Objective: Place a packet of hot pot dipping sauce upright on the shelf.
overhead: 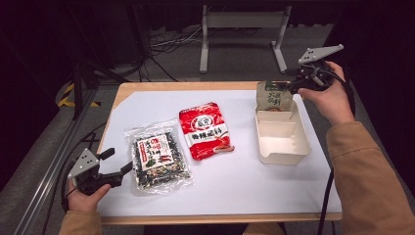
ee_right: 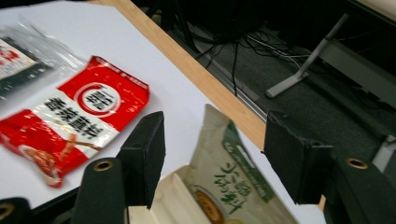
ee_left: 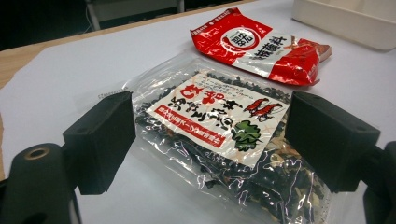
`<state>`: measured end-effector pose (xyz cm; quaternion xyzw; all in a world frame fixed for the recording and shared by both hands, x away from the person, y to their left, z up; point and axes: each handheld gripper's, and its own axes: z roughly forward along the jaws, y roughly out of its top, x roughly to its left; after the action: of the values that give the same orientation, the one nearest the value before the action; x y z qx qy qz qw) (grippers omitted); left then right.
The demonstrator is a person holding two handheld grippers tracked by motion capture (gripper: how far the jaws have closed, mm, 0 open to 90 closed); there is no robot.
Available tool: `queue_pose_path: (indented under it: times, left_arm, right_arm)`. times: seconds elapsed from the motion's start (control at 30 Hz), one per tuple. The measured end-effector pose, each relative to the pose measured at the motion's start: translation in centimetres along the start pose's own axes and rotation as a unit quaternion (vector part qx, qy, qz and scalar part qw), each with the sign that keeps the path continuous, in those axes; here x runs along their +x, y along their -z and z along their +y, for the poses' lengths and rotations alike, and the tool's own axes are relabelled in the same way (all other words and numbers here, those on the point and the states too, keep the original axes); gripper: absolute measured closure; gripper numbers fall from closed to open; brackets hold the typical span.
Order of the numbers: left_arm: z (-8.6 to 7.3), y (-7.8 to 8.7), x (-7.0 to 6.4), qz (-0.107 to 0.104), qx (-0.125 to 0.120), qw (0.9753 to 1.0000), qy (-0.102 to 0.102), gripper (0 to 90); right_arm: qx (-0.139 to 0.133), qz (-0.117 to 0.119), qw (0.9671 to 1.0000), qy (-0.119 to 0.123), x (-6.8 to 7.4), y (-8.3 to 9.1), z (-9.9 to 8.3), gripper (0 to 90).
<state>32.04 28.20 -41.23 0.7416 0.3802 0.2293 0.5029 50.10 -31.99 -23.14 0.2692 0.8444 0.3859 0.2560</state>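
White paper covers the wooden table [overhead: 147,88], and the work looks like packing food packets into the cream box [overhead: 281,139]. That box so far holds one thing: the green-and-beige packet [overhead: 271,98], standing on end against its far wall, top edge leaning out. The right gripper [overhead: 293,87] hovers at that packet with jaws spread, gripping nothing, so this placement seems done. The clear seaweed bag [overhead: 159,159] lies flat near the table's left front, the red packet [overhead: 204,129] beside it. The left gripper [overhead: 117,164], jaws wide, straddles the bag's edge; next it must close on the crinkly film.
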Motion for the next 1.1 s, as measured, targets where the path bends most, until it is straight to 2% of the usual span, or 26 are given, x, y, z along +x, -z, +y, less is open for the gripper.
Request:
queue_pose_path:
  times: [0.07, 0.1, 0.17, 0.23, 0.27, 0.4, 0.5, 0.67, 0.77, 1.1]
  left_arm:
    - [0.0, 0.0, 0.0, -0.001, 0.0, 1.0, 0.001, 16.6]
    - [0.1, -0.1, 0.0, -0.002, 0.001, 1.0, 0.0, 16.6]
    - [0.1, -0.3, 0.0, -0.002, 0.001, 1.0, -0.002, 16.4]
    - [0.1, -0.4, 0.0, -0.002, 0.003, 1.0, 0.0, 16.3]
    - [0.2, -0.4, 0.0, -0.001, 0.004, 1.0, 0.0, 16.2]
    - [0.3, -0.6, 0.0, 0.001, 0.006, 1.0, 0.002, 16.2]
    - [0.4, -0.7, 0.0, 0.001, 0.006, 1.0, 0.002, 16.2]
    - [0.6, -0.8, -0.1, 0.003, 0.008, 1.0, 0.003, 16.1]
    - [0.7, -0.9, -0.1, 0.003, 0.013, 0.9999, 0.003, 15.9]
    - [1.1, -1.3, -0.5, 0.005, 0.027, 0.9996, -0.003, 15.8]
  right_arm:
    - [-0.006, 0.005, 1.0, -0.005, 0.5, 0.3, -0.1, 37.5]
    - [-0.015, 0.008, 0.9998, -0.013, 1.3, 0.7, -0.2, 37.4]
    - [-0.024, 0.016, 0.9994, -0.021, 1.9, 1.2, -0.3, 37.2]
    - [-0.026, 0.018, 0.9993, -0.022, 2.2, 1.3, -0.3, 37.3]
    - [-0.029, 0.023, 0.999, -0.026, 2.8, 1.6, -0.5, 37.3]
    - [-0.036, 0.035, 0.9981, -0.037, 3.7, 2.1, -0.9, 37.9]
    - [-0.05, 0.05, 0.9964, -0.047, 4.8, 2.5, -1.3, 40.4]
    - [-0.061, 0.061, 0.9948, -0.055, 6.3, 3.2, -2.0, 40.6]
    - [-0.068, 0.073, 0.9925, -0.07, 7.1, 3.3, -2.5, 39.0]
    - [-0.082, 0.076, 0.9903, -0.083, 9.6, 3.7, -4.1, 35.4]
